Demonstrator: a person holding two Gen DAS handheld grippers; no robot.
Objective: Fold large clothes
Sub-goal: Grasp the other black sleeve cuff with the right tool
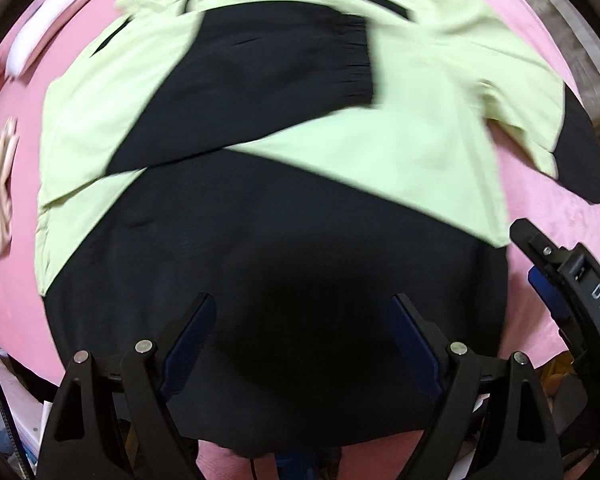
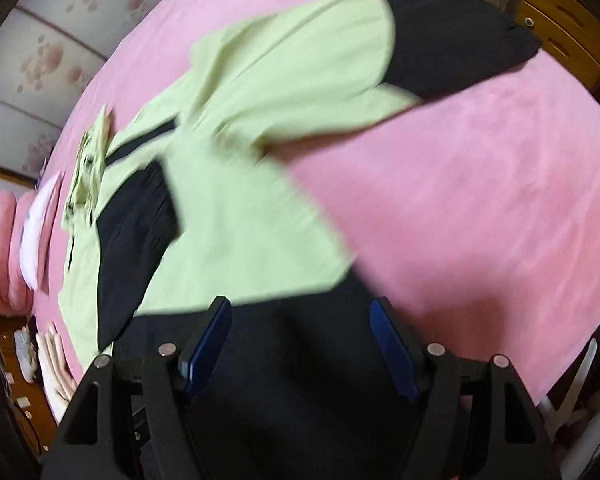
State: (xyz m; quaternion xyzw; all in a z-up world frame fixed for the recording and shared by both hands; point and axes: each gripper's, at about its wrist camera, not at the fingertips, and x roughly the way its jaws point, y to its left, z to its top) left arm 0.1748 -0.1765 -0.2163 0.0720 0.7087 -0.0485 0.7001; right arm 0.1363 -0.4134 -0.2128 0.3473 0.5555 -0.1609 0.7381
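Green-and-black jacket (image 1: 228,92) lies spread on the pink bed (image 2: 480,184), one black-cuffed sleeve folded across its chest; left gripper (image 1: 302,344) over the jacket's black hem, fingers wide, holding nothing; right gripper (image 2: 300,344) above the same hem, fingers apart, empty; both views motion-blurred.

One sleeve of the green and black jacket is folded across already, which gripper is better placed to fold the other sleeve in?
Probably right. The unfolded sleeve stretches out on the right gripper side. The left gripper hangs open over the jacket hem, farther from it.
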